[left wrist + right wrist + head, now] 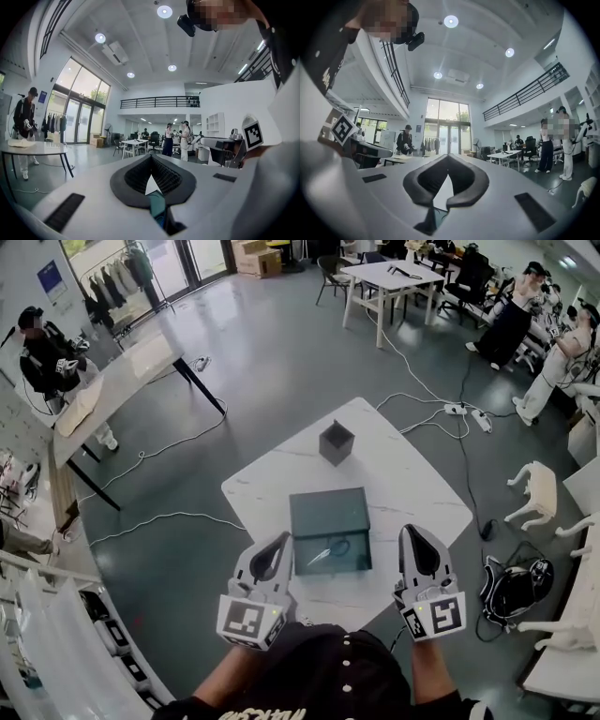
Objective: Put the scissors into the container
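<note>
A pair of scissors with silver blades and black handles lies on the front part of a flat dark green box on the white marble table. Farther back on the table stands a small dark open cube container. My left gripper hovers just left of the box, shut and empty. My right gripper hangs to the right of the box, also shut with nothing in it. Both gripper views look out level across the room over closed tips, left gripper and right gripper; the scissors do not show there.
Cables run over the grey floor behind and right of the table. White stools and a black bag sit to the right. A long table with a person stands at left; more people and tables are at the far back.
</note>
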Action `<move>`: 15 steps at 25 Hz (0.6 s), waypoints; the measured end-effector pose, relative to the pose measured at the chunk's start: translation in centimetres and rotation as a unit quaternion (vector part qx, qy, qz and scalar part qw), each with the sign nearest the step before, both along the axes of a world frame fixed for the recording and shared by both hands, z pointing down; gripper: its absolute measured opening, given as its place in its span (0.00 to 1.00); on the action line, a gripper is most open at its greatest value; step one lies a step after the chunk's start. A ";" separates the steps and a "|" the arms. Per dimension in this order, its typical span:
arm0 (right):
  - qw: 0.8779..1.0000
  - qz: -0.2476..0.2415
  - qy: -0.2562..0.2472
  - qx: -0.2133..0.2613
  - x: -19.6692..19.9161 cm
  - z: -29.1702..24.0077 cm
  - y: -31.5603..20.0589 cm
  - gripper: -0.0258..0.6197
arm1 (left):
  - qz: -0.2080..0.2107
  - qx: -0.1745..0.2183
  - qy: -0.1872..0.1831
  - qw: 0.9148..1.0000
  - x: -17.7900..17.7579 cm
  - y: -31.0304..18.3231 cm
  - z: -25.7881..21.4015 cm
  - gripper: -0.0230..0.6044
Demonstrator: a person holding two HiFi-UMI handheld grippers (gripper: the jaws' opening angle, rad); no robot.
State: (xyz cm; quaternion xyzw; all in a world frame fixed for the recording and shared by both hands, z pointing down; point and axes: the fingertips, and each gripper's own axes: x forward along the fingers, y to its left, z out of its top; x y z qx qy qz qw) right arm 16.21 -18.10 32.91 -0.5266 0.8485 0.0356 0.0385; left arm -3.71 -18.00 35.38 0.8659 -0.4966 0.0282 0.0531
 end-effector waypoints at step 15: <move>1.000 0.008 0.009 -0.002 -0.5 0.6 -0.3 0.06 | -0.014 0.016 -0.003 1.000 -0.1 0.0 -0.6 0.08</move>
